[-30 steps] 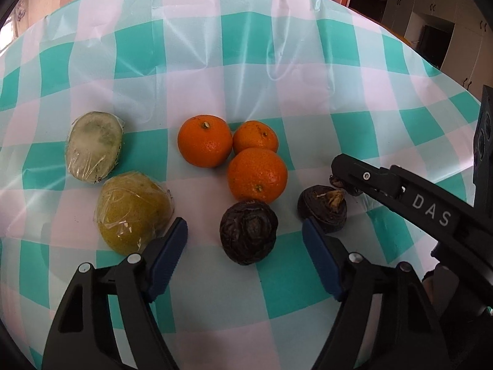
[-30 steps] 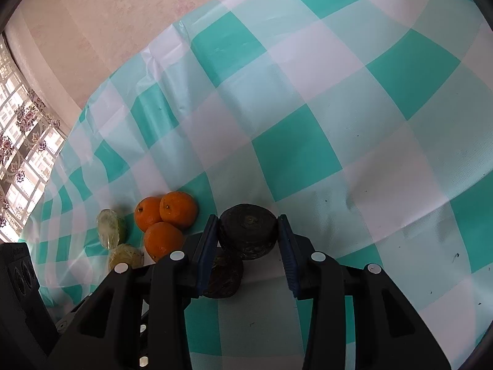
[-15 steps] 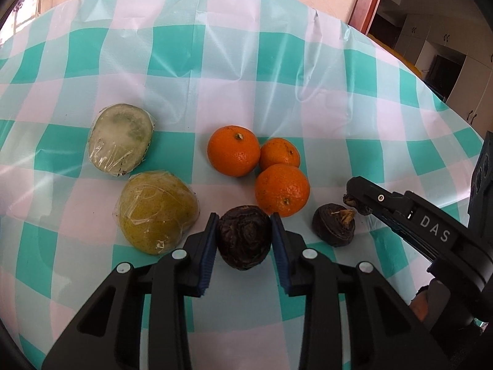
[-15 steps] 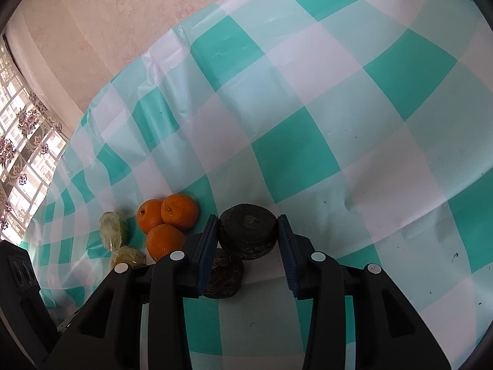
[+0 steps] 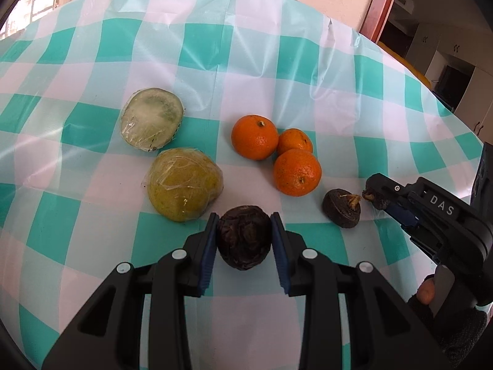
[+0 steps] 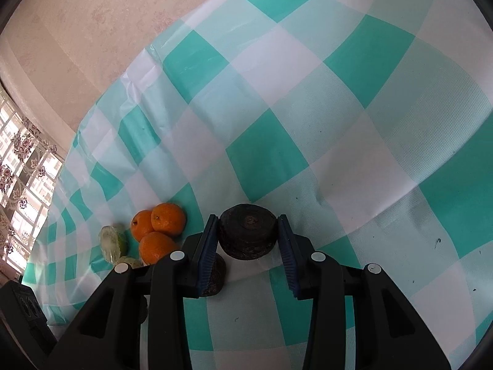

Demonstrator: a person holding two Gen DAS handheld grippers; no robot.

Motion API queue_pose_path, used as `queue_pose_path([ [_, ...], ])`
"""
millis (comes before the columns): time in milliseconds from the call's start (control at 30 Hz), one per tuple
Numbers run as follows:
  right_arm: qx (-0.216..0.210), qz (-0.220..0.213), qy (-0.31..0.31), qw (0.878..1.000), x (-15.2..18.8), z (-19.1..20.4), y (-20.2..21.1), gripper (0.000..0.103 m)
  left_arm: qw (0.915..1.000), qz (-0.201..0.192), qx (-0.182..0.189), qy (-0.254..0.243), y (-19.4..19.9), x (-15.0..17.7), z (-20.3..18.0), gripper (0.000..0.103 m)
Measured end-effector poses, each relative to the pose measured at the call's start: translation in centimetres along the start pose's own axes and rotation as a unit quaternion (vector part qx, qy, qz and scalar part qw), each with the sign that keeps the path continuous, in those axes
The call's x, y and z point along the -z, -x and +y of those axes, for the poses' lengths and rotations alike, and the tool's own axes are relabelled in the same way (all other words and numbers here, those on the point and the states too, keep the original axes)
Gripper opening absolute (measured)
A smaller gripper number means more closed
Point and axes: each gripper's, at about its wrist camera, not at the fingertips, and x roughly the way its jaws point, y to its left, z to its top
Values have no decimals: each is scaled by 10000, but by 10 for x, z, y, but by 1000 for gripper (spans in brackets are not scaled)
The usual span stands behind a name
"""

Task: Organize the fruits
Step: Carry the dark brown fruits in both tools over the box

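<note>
My left gripper (image 5: 245,237) is shut on a dark wrinkled fruit (image 5: 244,240), held just above the checked tablecloth (image 5: 215,46). My right gripper (image 6: 248,240) is shut on another dark fruit (image 6: 248,236); the left wrist view shows it at the right (image 5: 377,199). A third dark fruit with a dry stem (image 5: 342,208) lies beside the right gripper's tips. Three oranges (image 5: 277,151) sit clustered behind it; they also show in the right wrist view (image 6: 157,231). Two plastic-wrapped fruits lie left: a yellow-green one (image 5: 183,185) and a pale cut half (image 5: 151,123).
The round table's far edge meets a pink wall (image 6: 77,30). A window with floral curtain (image 6: 21,166) is at the left. A doorway and dark cabinets (image 5: 446,61) lie beyond the table's right side.
My left gripper moved forward around the dark wrinkled fruit and closed on it, then lifted it slightly. The right gripper kept its hold and barely moved.
</note>
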Motion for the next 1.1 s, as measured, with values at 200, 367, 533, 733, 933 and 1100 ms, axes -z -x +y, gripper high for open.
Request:
queue_pose_path([
  [200,-163,91,-113,9998,22,-3,19,39,9994,81,188,286,21,24,12,34],
  [367,-261,157,60,9995,50,7,37,39,9996,93,108,255,44,51,12,34],
  [533,-323,297,266,9987,83,15,61,39,9994,74,114,310,70,82,19,34],
  [733,-449,415,522,9968,120,24,87,39,9994,32,72,346,102,116,30,34],
  [933,-679,519,799,9931,150,30,112,39,9993,-64,152,325,132,143,36,34],
  [1100,-821,651,980,9897,168,33,126,39,9986,-204,254,411,155,163,45,34],
])
